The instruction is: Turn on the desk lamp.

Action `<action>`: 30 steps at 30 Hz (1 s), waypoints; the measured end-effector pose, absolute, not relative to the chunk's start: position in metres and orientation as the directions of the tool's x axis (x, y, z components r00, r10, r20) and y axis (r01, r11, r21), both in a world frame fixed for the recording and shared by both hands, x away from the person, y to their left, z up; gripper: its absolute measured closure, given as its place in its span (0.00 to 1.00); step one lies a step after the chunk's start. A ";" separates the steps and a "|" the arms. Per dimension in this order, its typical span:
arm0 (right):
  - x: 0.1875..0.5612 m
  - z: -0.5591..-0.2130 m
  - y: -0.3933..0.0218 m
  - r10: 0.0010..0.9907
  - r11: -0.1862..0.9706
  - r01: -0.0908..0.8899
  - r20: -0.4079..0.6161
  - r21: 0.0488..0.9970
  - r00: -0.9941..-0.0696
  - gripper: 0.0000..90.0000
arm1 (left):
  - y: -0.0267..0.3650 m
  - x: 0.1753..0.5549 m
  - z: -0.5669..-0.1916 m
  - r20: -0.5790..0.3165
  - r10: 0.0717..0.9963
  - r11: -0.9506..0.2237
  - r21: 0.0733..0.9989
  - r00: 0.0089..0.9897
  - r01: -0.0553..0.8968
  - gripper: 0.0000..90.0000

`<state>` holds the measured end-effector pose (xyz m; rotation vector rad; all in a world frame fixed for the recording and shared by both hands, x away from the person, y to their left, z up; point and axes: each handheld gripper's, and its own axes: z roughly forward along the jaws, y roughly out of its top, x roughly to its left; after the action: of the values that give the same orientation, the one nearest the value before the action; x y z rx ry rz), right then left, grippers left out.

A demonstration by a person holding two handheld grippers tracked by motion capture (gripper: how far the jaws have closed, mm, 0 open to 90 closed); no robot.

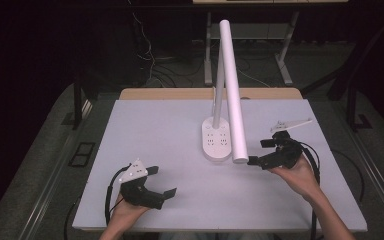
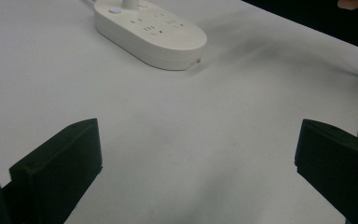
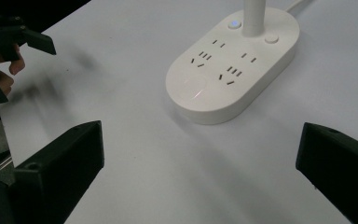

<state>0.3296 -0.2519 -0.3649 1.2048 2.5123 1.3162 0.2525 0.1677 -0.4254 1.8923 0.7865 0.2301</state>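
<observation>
Reaching for the lamp head (image 1: 233, 95), the right tongs (image 1: 262, 151), released like the left tongs (image 1: 161, 181), needed to straddle its near tip squarely above the socket base (image 1: 216, 139).

The surface (image 1: 145, 130) is a pale grey sheet laid over a wooden top, whose tan strip (image 1: 170, 93) shows along the far edge. Beyond that far edge, loose cables (image 1: 147, 55) trail over a dark grey floor (image 1: 50, 135), and 2 pale metal legs (image 1: 285, 62) of another table stand near the far right corner. On the floor off the left edge lies a dark floor socket plate (image 1: 81, 154).
</observation>
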 end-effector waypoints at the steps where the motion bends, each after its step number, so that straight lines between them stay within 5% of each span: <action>1: 0.331 -0.365 -0.251 0.662 0.330 0.613 0.287 0.718 -0.692 0.01 | 0.168 0.253 -0.425 -0.185 0.613 -0.258 0.871 0.768 0.417 0.00; 30: 0.382 -0.369 -0.227 0.654 0.361 0.627 0.293 0.690 -0.698 0.01 | 0.168 0.252 -0.425 -0.184 0.612 -0.261 0.871 0.769 0.417 0.00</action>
<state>0.3820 -0.2271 -0.3693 1.2077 2.5646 1.2776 0.2525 0.1682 -0.4252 1.8957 0.7848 0.2297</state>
